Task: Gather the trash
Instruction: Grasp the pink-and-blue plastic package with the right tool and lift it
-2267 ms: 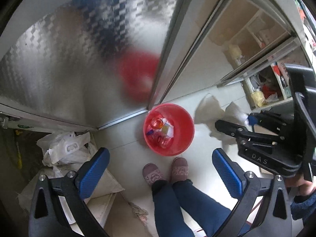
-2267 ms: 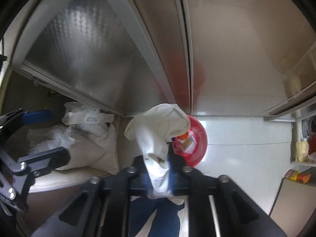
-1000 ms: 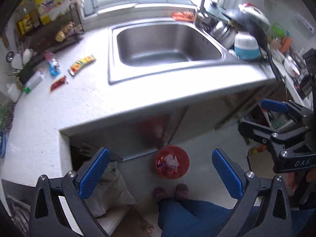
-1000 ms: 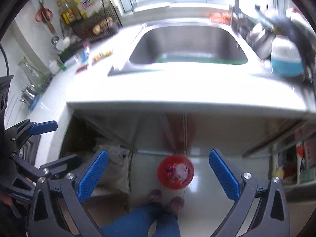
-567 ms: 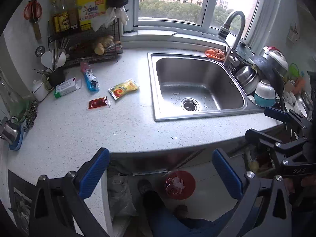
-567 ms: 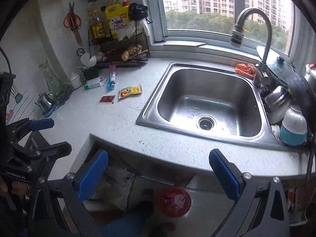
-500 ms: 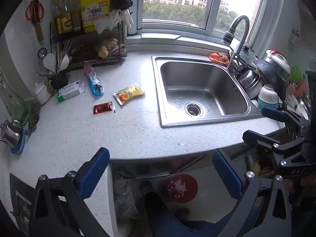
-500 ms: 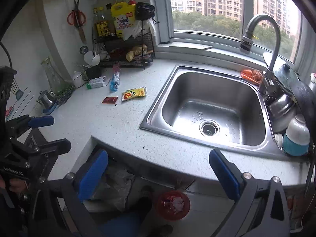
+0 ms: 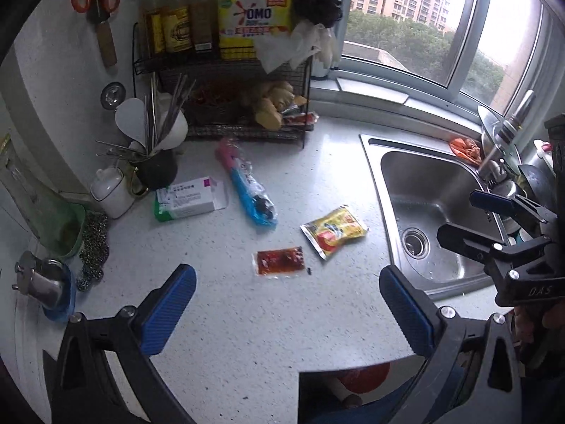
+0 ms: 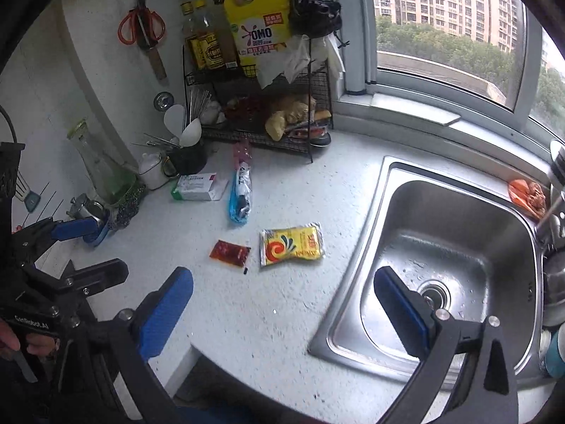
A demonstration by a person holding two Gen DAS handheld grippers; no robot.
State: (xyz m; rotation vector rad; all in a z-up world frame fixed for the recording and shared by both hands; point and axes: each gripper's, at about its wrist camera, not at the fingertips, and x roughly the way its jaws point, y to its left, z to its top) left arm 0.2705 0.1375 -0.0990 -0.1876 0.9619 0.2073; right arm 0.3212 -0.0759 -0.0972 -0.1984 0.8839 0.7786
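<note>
The left gripper (image 9: 287,309) hovered above the speckled white countertop (image 9: 268,321) with its blue-padded jaws spread wide and nothing between them. The right gripper (image 10: 282,312) was likewise wide open and empty, held over the counter's front edge where it met the steel sink (image 10: 455,247); a hand (image 9: 533,321) gripped its handle at the right of the left view.

Ahead of both claws the trash lay flat on the counter: a small red sauce packet (image 9: 279,260), a yellow seasoning packet (image 9: 333,231) just beside it toward the sink, a blue wrapper (image 9: 247,185) farther back, and a white-and-green box (image 9: 189,199) to its left. Behind them stood a black wire rack (image 9: 229,102) holding bottles and a yellow OMO jug (image 9: 256,9), under a window. A red bin (image 9: 363,376) showed below the counter edge.
</note>
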